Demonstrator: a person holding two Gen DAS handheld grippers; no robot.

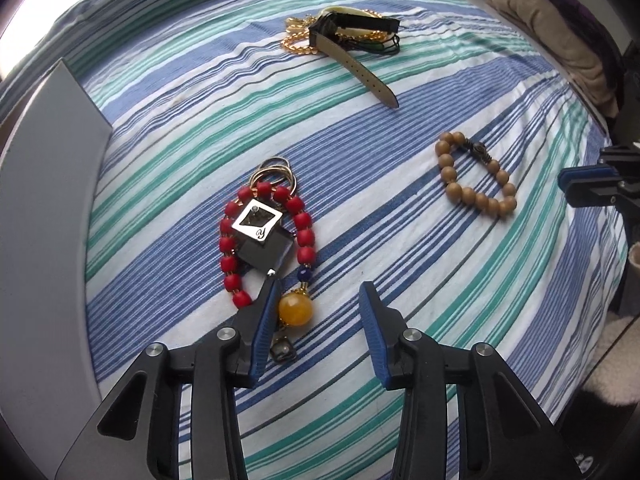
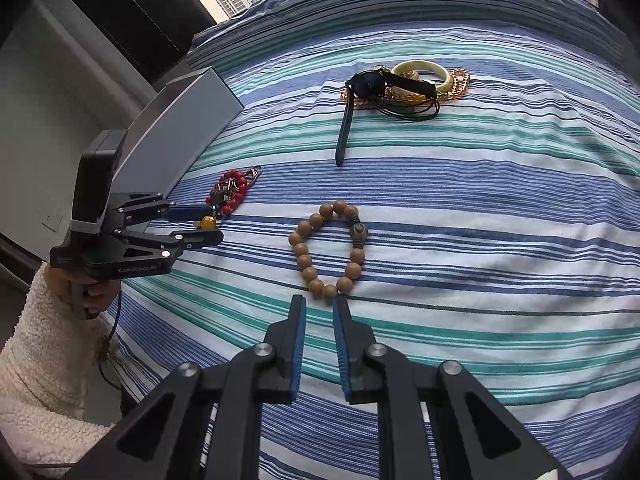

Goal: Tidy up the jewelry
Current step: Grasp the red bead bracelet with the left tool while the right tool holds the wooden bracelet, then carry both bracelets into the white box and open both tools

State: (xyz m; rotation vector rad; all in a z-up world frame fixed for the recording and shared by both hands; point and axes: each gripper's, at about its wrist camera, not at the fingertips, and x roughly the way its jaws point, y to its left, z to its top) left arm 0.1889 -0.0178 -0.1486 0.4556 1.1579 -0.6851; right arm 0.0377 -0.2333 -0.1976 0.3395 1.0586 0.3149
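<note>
Hovering wide open and empty, the left gripper (image 1: 320, 292) has the red bead bracelet cluster (image 1: 264, 240) just beyond its left jaw; the right gripper (image 2: 320, 304), narrowly parted and empty, points at the tan wooden bead bracelet (image 2: 328, 248) just ahead, likely lining up for a pick.

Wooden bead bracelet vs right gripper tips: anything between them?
Nothing. In the right wrist view only bare striped bedsheet separates the right gripper from the wooden bead bracelet.

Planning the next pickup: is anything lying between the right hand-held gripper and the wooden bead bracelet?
Nothing visible. The right hand-held gripper points at the wooden bead bracelet with only bare striped bedsheet between them. The red bead bracelet and the left hand-held gripper sit off to the side.
</note>
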